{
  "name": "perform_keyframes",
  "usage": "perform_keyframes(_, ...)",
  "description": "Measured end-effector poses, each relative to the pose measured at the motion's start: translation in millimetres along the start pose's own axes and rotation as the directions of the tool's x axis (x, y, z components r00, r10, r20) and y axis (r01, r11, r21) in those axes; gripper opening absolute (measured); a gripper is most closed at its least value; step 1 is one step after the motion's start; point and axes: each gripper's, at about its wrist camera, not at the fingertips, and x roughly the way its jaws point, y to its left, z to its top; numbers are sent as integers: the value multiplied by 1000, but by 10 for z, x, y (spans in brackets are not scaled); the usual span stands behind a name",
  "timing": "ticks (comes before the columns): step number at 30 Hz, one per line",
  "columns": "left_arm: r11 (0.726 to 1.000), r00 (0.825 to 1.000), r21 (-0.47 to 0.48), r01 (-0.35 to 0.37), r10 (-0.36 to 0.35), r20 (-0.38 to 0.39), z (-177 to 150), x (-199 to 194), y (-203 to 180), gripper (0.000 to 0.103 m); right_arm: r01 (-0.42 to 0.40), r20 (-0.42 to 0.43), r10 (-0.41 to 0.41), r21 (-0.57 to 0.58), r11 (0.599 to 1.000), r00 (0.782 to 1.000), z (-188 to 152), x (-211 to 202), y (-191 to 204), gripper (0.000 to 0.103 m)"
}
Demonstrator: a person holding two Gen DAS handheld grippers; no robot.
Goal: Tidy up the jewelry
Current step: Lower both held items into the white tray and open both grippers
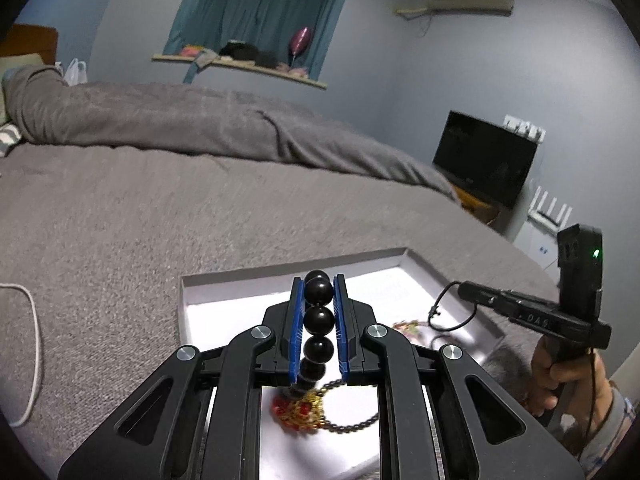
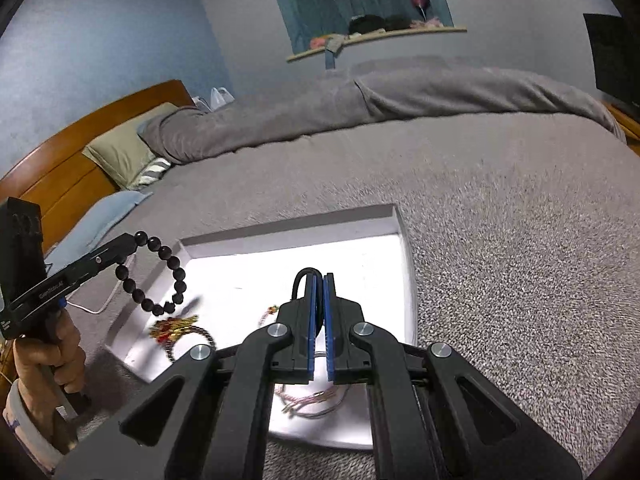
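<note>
Grey bedding point(image 2: 500, 220) fills both views under blue walls, with a curtained window point(image 1: 260, 12) and one black screen point(image 1: 484, 158) at right in the left view. One white box point(image 2: 390, 220) lies on it low centre, holding a red-gold chain point(image 2: 176, 328) and a pink cord point(image 2: 316, 400). Left gripper point(image 1: 319, 292) clenches one black bead bracelet point(image 2: 160, 276) above the box's left edge; right gripper point(image 2: 320, 284) clenches one thin black loop point(image 2: 304, 276) over the box.

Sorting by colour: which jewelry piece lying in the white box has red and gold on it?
The dark beaded chain bracelet at the box's left side, carrying a red-gold charm cluster; the thin pinkish cords lack it.
</note>
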Motion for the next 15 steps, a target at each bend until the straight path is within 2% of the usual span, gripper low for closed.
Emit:
perform_keyframes(7,996,993,-4,-84,83,-79,-85,156,105,15,27,-33,-27,9,1000,999,-22,56,-42,4)
perform_keyframes(13,993,985,-21,-119,115,-126,-143,210,210,15,38,-48,-38,-3,999,998,-39,92,-7,4)
perform_keyframes(15,993,984,-24,-114,110,-141,-148,230,208,18,44,-49,-44,-2,999,998,-35,98,-11,4)
